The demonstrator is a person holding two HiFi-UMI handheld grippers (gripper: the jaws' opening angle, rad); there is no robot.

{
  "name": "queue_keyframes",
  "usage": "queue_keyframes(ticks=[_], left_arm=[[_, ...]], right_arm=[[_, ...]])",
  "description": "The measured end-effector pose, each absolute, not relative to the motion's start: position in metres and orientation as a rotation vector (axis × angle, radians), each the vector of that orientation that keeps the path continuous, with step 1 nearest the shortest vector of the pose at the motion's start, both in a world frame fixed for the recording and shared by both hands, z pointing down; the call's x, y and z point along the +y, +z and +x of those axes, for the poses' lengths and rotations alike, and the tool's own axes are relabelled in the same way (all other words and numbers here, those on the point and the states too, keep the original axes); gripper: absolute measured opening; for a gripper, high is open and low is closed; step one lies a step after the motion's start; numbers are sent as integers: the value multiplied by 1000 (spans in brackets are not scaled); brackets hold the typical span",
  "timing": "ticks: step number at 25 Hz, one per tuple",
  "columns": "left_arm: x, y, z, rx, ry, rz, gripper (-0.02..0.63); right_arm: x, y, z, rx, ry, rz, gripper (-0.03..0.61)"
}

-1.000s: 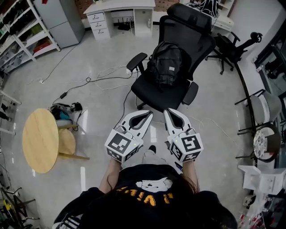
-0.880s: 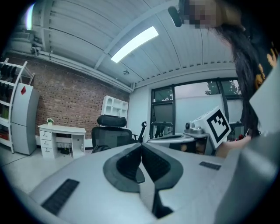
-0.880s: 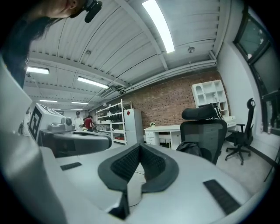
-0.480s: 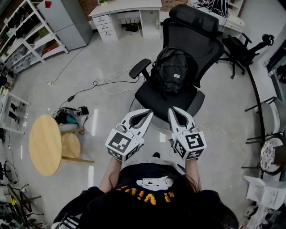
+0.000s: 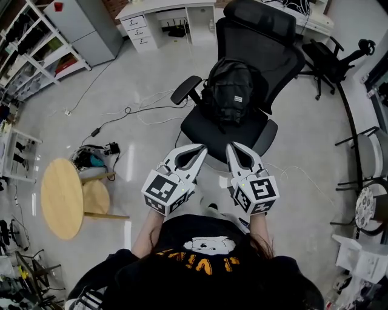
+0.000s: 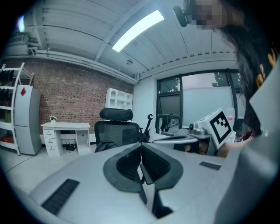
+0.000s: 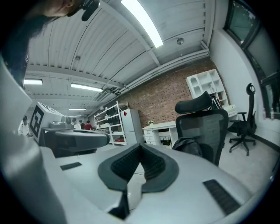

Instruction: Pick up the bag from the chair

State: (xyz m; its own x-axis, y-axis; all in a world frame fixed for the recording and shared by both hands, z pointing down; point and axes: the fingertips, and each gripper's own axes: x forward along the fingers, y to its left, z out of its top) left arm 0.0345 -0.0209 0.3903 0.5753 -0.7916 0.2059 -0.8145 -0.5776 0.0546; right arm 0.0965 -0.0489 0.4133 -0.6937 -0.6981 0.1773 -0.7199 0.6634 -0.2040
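A black backpack (image 5: pixel 229 92) stands upright on the seat of a black office chair (image 5: pixel 257 42), leaning on its mesh backrest. The backpack (image 7: pixel 190 145) also shows in the right gripper view, low against the backrest. My left gripper (image 5: pixel 202 148) and right gripper (image 5: pixel 230 146) are held side by side just short of the seat's front edge, both pointing at the chair. The jaws of each meet at the tips with nothing between them. In the left gripper view the chair (image 6: pixel 117 127) shows beyond the shut left gripper (image 6: pixel 141 143). Neither gripper touches the bag.
A round wooden table (image 5: pixel 60 197) and stool stand at the left, with a cluttered patch and cables (image 5: pixel 130 112) on the floor. White desk (image 5: pixel 163 18) and shelving (image 5: pixel 30 54) at the back; other chairs and stands (image 5: pixel 357 151) at the right.
Both grippers and the person have moved closer to the chair; the gripper tips now nearly reach the seat's front edge. Both stay shut.
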Motion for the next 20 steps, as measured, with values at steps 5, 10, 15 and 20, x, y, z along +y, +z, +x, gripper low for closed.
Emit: queue_keyframes(ticks=[5, 10, 15, 20], left_arm=[[-45, 393, 39, -1324, 231, 2684, 8], [-82, 400, 38, -1259, 218, 2712, 8], [-138, 403, 21, -1225, 209, 2744, 8], [-196, 399, -1, -1155, 212, 2783, 8]], right_arm=[[-69, 416, 102, -2772, 394, 1233, 2], [-100, 419, 104, -2735, 376, 1295, 2], [-150, 421, 91, -2711, 347, 1336, 2], [-209, 419, 69, -2662, 333, 1379, 2]])
